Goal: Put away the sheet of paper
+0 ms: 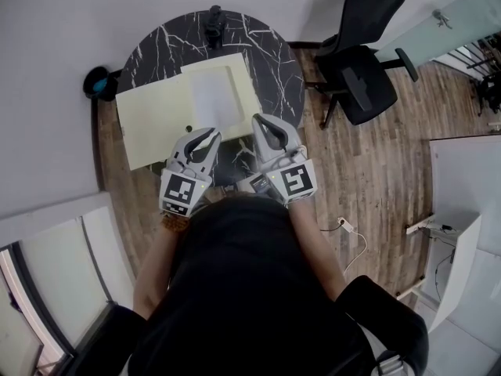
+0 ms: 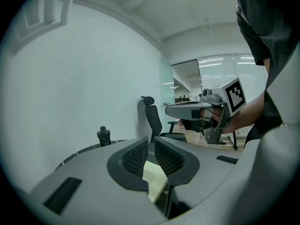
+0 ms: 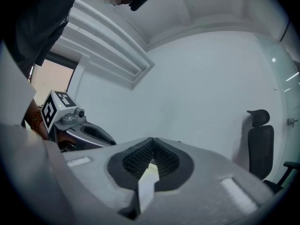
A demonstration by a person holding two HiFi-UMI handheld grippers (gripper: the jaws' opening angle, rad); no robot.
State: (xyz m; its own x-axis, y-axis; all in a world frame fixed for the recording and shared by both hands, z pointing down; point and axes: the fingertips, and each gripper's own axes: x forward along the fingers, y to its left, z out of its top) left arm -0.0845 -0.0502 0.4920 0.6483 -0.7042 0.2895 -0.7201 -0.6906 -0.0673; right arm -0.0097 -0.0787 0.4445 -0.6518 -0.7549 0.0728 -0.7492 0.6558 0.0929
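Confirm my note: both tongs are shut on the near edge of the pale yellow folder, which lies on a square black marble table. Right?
Not quite: the table is round, not square, as the head view shows. The rest holds: left tongs and right tongs are shut on the pale yellow folder.

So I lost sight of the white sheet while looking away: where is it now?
In the head view the white sheet lies on the yellow folder's right half, on the round black table.
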